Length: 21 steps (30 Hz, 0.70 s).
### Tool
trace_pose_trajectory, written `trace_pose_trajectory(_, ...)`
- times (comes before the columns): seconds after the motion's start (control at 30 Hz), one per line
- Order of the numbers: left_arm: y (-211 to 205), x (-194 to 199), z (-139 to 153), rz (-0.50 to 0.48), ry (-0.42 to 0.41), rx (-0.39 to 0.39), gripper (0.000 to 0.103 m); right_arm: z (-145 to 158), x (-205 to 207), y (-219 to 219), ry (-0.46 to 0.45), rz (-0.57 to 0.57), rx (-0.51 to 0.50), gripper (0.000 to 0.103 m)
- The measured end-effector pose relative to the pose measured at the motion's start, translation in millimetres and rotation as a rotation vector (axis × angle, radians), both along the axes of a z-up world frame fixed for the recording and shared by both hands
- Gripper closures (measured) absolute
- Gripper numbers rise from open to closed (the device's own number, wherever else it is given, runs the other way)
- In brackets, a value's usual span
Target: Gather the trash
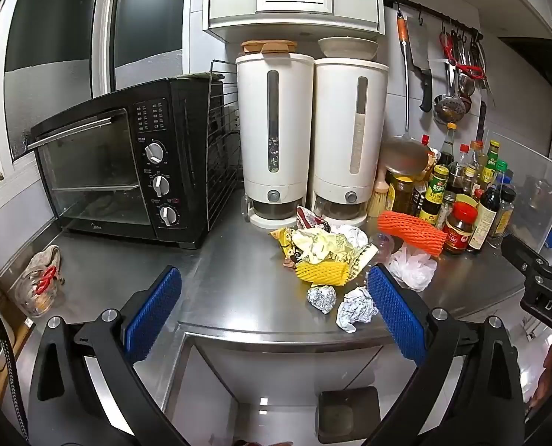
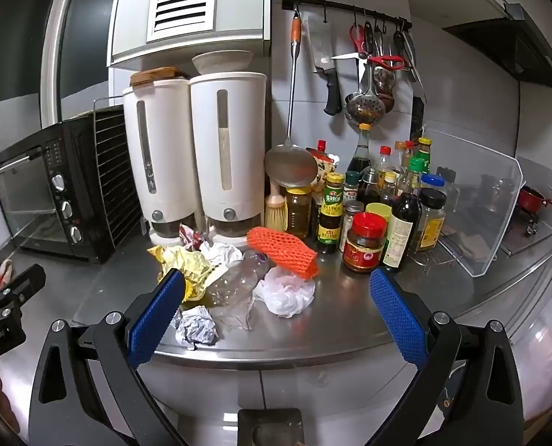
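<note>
1. Steel counter (image 1: 216, 297) carries the trash pile (image 1: 324, 249) near its front edge, before two white dispensers (image 1: 274, 141).
2. Left gripper (image 1: 274, 297) hangs wide open, empty, short of a foil ball (image 1: 321, 298).
3. Right gripper (image 2: 276, 297) gapes empty too, with a crumpled plastic bottle (image 2: 239, 278) beyond it.

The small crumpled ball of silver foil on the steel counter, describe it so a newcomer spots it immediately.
Start at the two tall white dispensers; the trash pile lies before them on the steel counter. At its near edge, below the yellow foam net sleeve, sits the crumpled silver foil ball, shiny and metallic beside a crumpled white paper wad.
</note>
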State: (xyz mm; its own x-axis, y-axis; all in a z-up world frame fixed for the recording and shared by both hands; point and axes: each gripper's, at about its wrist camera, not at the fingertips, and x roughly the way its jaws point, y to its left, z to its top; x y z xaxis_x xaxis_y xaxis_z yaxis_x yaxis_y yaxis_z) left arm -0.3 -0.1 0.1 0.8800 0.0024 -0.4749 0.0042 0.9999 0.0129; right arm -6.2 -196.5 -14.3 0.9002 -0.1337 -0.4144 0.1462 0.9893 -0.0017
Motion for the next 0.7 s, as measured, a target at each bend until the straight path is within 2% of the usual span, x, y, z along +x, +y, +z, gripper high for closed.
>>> trace_pose_trajectory(0.7, 2.7, 2.9, -3.5, 0.001, -0.004, 0.007, 0.008, -0.5, 3.8, -1.1, -0.008, -0.001, 0.008, 0.003)
